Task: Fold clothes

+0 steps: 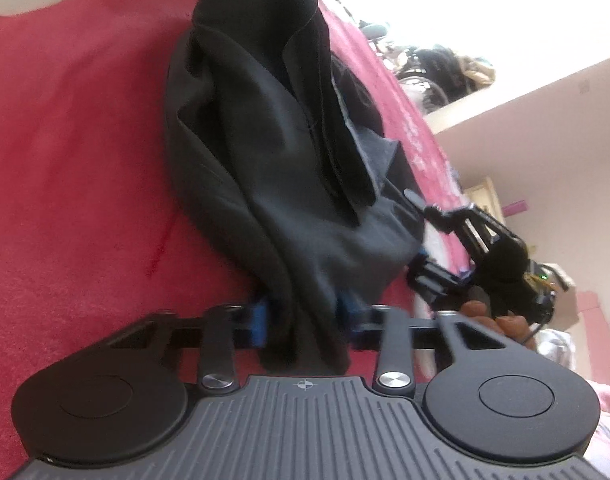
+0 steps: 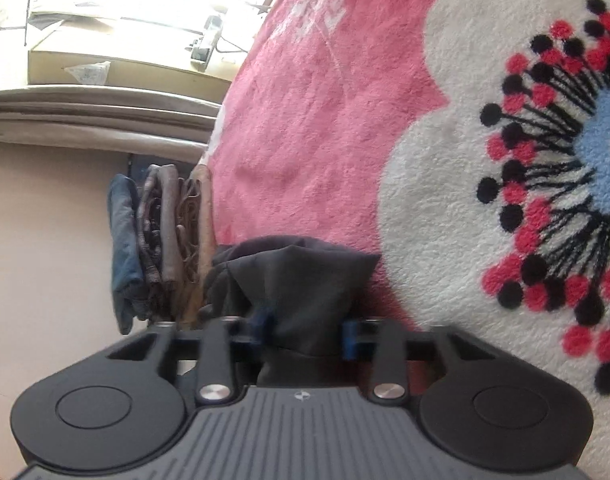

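My left gripper (image 1: 301, 320) has its fingers (image 1: 258, 322) clamped on a bunched edge of the black garment (image 1: 273, 152), which lies on the pink blanket (image 1: 77, 160). My right gripper (image 2: 307, 330) pinches another fold of that garment beside the blanket's white flower (image 2: 465, 160), with a stack of folded clothes (image 2: 157, 240) past the blanket's edge.

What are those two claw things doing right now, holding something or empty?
Left gripper: closed on the black garment.
Right gripper: closed on the same black garment, at another bunched part.
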